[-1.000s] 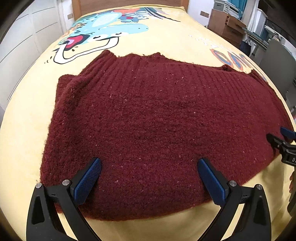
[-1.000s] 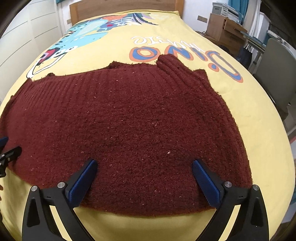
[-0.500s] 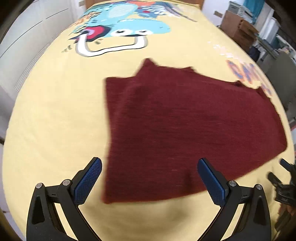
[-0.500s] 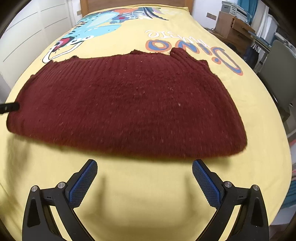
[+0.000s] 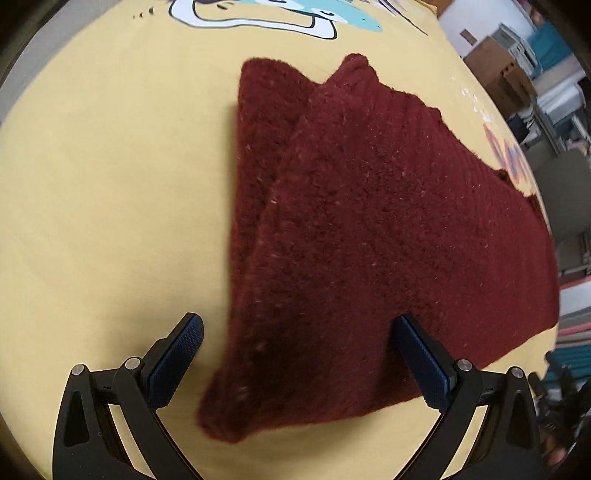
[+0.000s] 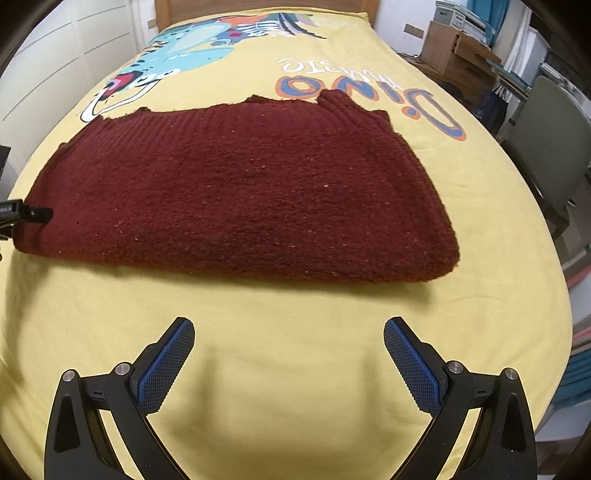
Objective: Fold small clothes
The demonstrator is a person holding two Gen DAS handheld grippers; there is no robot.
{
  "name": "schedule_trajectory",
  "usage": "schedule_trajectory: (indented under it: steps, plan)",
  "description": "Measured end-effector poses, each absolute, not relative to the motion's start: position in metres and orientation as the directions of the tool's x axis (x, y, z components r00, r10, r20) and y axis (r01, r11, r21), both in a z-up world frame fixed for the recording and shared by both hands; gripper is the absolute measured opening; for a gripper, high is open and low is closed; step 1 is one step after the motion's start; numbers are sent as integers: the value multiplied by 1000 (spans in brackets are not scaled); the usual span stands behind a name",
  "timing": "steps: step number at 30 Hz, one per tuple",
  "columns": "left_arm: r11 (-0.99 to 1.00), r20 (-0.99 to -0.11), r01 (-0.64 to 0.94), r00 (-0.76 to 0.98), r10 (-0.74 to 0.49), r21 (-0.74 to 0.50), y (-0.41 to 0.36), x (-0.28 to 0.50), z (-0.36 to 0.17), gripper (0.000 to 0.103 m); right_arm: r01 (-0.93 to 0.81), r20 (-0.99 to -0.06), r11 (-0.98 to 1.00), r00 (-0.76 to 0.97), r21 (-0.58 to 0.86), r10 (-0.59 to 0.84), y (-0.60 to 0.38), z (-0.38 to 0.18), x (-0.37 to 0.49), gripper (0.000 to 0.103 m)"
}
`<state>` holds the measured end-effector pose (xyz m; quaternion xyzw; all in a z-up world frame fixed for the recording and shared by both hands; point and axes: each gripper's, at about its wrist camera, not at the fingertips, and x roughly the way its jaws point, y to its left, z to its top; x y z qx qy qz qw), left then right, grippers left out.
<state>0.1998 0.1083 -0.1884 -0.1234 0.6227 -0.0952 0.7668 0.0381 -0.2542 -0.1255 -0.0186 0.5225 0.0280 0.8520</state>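
Note:
A dark red knitted sweater [image 6: 236, 192] lies folded in layers on the yellow bedspread [image 6: 288, 332]. In the left wrist view the sweater [image 5: 369, 221] runs from its near left corner away to the right, an under layer showing along its left edge. My left gripper [image 5: 295, 362] is open, low over that near corner, its right finger above the knit and its left finger over bare bedspread [image 5: 110, 221]. My right gripper [image 6: 288, 362] is open and empty, hovering short of the sweater's near folded edge. The left gripper's tip [image 6: 33, 215] shows at the sweater's left end.
The bedspread bears a cartoon dinosaur print [image 6: 177, 55] and lettering [image 6: 369, 88] beyond the sweater. A wooden headboard [image 6: 258, 7] stands at the far end. To the right of the bed are a grey chair [image 6: 546, 147] and wooden drawers [image 6: 458, 55]; white cupboards [image 6: 55, 48] line the left.
Both grippers have pulled back and up from the sweater, which they stood over a second ago. The left one swung left to the sweater's left corner; the right one now hovers over bare bedspread.

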Motion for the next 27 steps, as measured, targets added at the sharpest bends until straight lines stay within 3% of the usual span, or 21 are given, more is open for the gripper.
schedule_trajectory:
  steps: [6, 9, 11, 12, 13, 14, 19, 27]
  plan:
    - [961, -940, 42, 196, -278, -275, 82, 199, -189, 101, -46, -893, 999, 450, 6, 26, -262, -126, 37, 102]
    - [957, -939, 41, 186, -289, -287, 79, 199, -189, 90, -39, -890, 999, 456, 11, 27, -265, -125, 37, 102]
    - [945, -930, 46, 168, -327, -324, 79, 200, -189, 67, -33, -888, 999, 458, 14, 27, -267, -124, 37, 102]
    - [937, -924, 45, 158, -349, -347, 81, 201, -189, 61, -29, -888, 999, 459, 15, 27, -269, -124, 37, 102]
    - [926, -914, 43, 149, -378, -376, 81, 199, -187, 47, -27, -887, 999, 460, 17, 27, -270, -124, 37, 102]
    - [912, -902, 34, 136, -410, -409, 81, 200, -186, 40, -24, -887, 1000, 461, 19, 28, -271, -124, 38, 102]
    - [927, -914, 58, 155, -375, -371, 65, 199, -167, 34, -13, -885, 999, 465, 30, 33, -276, -123, 37, 102]
    - [912, -887, 157, 220, -406, -378, 15, 219, -88, 33, 4, -873, 999, 487, 44, 37, -294, -112, 41, 102]
